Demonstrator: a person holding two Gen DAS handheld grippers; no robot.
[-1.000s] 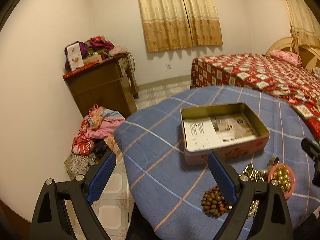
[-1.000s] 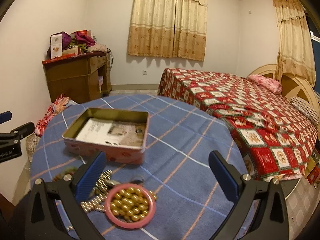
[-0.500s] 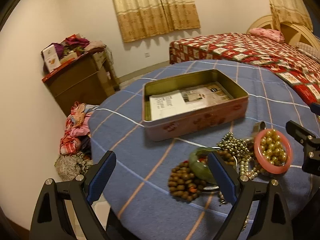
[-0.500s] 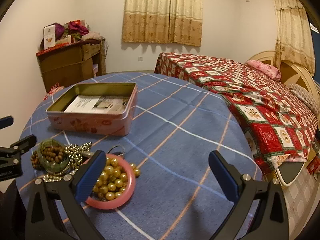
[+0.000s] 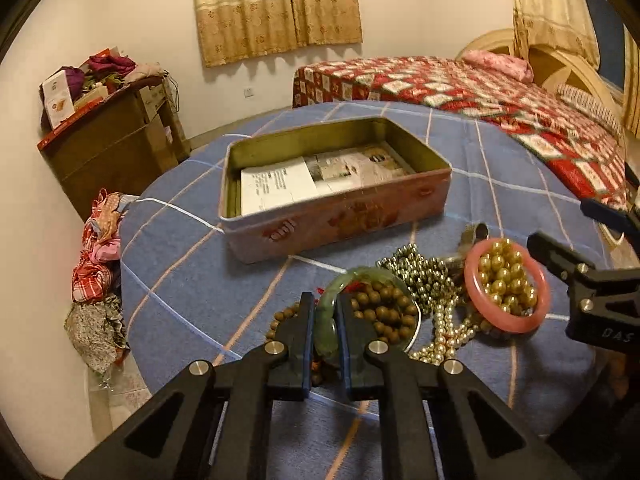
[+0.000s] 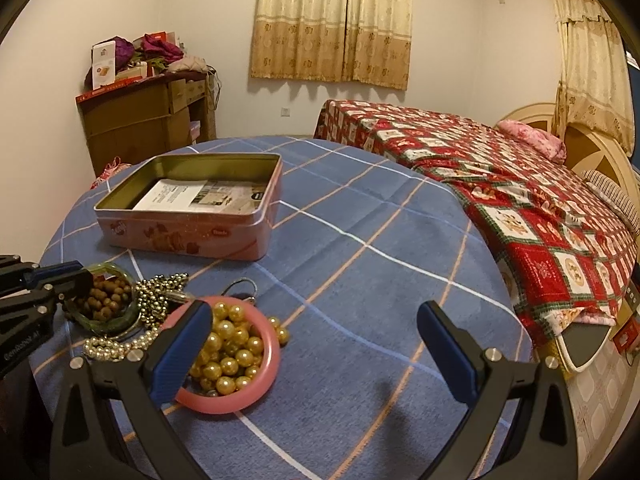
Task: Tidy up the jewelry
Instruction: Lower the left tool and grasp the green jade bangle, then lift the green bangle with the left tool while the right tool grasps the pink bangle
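**Mia:** What is the left gripper doing?

**Ben:** Its two fingers are squeezed on the green bangle. They pinch the near side of the ring, one finger on the outside and one on the inside.

**Mia:** Where is the bangle?

**Ben:** Near the front edge of the table, on the left side of the jewelry pile. Brown wooden beads lie inside the ring and spill out beside it.

**Mia:** And the right gripper?

**Ben:** Its fingers are spread wide apart and hold nothing. It hangs over the front of the table. Its left finger is in front of the near edge of the pink bangle; I cannot tell if it touches.

**Mia:** What is in the pink bangle?

**Ben:** Big gold beads fill the middle. A few sit just outside the ring.

**Mia:** What is between the two bangles?

**Ben:** A heap of small shiny ball chain, and a string of pale pearls closer to the front edge. They touch both bangles.

**Mia:** Where is the box?

**Ben:** The pink tin is farther back, toward the left edge of the table. Its top is open and paper sheets lie flat inside it.

**Mia:** What covers the table?

**Ben:** A blue cloth with white and orange lines.
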